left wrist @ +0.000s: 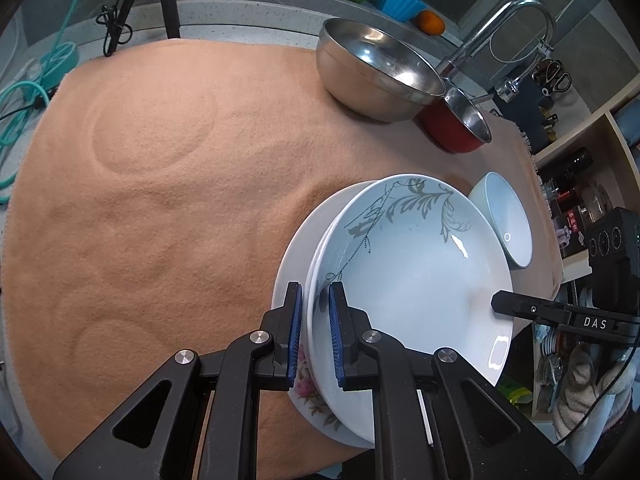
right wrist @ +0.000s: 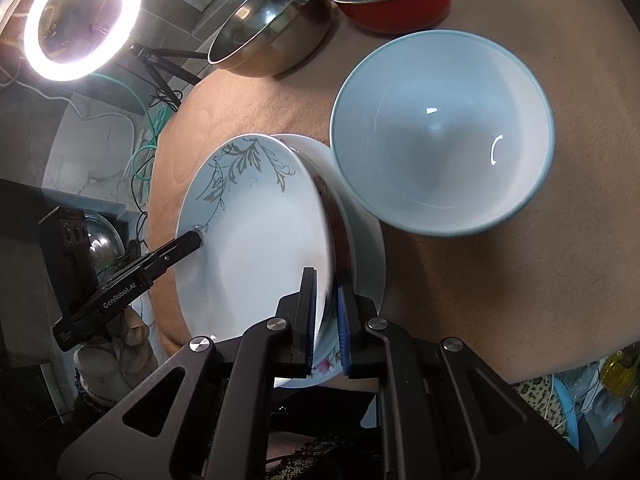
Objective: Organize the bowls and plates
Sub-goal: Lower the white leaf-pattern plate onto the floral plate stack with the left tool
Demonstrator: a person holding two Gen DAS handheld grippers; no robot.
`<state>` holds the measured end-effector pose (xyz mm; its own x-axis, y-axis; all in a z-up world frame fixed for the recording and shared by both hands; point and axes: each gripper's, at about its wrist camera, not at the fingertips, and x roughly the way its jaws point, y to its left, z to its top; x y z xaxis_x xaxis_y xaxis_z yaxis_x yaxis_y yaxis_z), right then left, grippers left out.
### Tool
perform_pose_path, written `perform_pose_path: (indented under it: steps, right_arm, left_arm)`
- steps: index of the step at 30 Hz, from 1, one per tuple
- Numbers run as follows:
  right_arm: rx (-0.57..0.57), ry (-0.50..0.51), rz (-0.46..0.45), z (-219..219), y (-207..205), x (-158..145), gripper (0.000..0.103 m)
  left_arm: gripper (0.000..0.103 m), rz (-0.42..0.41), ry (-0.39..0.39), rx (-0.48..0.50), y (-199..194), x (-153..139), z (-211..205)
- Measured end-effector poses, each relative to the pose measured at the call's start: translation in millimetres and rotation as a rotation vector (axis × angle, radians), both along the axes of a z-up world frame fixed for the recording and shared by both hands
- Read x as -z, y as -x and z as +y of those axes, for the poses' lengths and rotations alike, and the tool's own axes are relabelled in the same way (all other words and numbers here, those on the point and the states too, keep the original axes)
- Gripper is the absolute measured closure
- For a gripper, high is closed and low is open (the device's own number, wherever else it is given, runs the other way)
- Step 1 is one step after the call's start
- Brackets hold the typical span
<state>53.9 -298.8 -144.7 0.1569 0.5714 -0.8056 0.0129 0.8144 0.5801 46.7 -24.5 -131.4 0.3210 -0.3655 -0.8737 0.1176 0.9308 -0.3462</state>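
two grippers, both clamped on the same leaf plate (left wrist: pixel 416 264). my left gripper (left wrist: pixel 316 320) pinches its near-left rim between the blue pads, and my right gripper (right wrist: pixel 326 312) pinches the opposite rim, so the plate hangs between them, tilted, its left-hand edge raised off the floral plate (left wrist: pixel 304 364) beneath. that lower plate lies flat on the tan cloth (left wrist: pixel 160 200), offset so its rim sticks out past the leaf plate.

what the next move turns on, as i judge it: the leaf plate sits above the floral plate but off centre, so it needs to slide across and level out before i let go. neither hand is nearer; each holds one end of the same diameter.

just beyond the stack sits the white bowl (right wrist: pixel 440 136), its rim over the floral plate's edge; i can't tell if they touch. farther back are the steel bowl (left wrist: pixel 376 68) and the red bowl (left wrist: pixel 460 124), side by side.

the right view shows the gap under the tilted plate and a ring light (right wrist: pixel 82 20); the left view hides that gap but shows the faucet (left wrist: pixel 500 28) and the open cloth to the left, free for sorting.
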Motion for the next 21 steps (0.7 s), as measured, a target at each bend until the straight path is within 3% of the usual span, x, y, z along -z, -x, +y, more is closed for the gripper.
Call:
perform_pose_path:
  steps: [21]
  right_arm:
    - [-0.01, 0.015, 0.001, 1.1, -0.1, -2.9, 0.092]
  left_arm:
    - [0.091, 0.001, 0.01, 0.004, -4.0, 0.6, 2.9]
